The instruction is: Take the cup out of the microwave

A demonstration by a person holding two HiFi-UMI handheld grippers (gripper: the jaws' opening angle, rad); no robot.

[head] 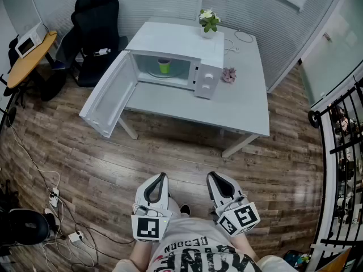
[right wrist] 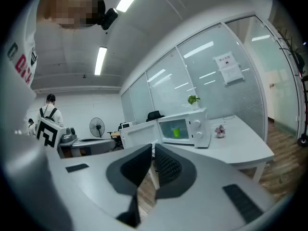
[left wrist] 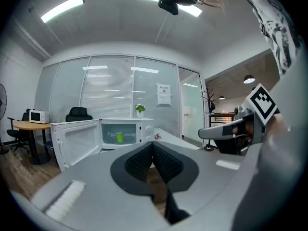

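- down at the jaws, what have you got?
- both closed, nothing in them. my left gripper (head: 159,183) has its pads pressed together and empty. my right gripper (head: 216,183) looks the same, just a thin slit between its pads. both sit low by my body, pointing roughly level toward the table (head: 244,106).
- and the cup?
- the green cup (head: 164,66) is straight ahead and well apart from both. it's inside the microwave (head: 207,52), on the turntable plate (head: 153,73), and the door (head: 108,95) is swung wide open to the left.
- which hand is nearer?
- neither by much. i judge the left lines up more squarely with the opening. the door stands on that side, though, so the right may have the freer path.
- how does it sit?
- upright, mouth up, long axis vertical. i'd part the jaws first, go in level, and close across its sides.
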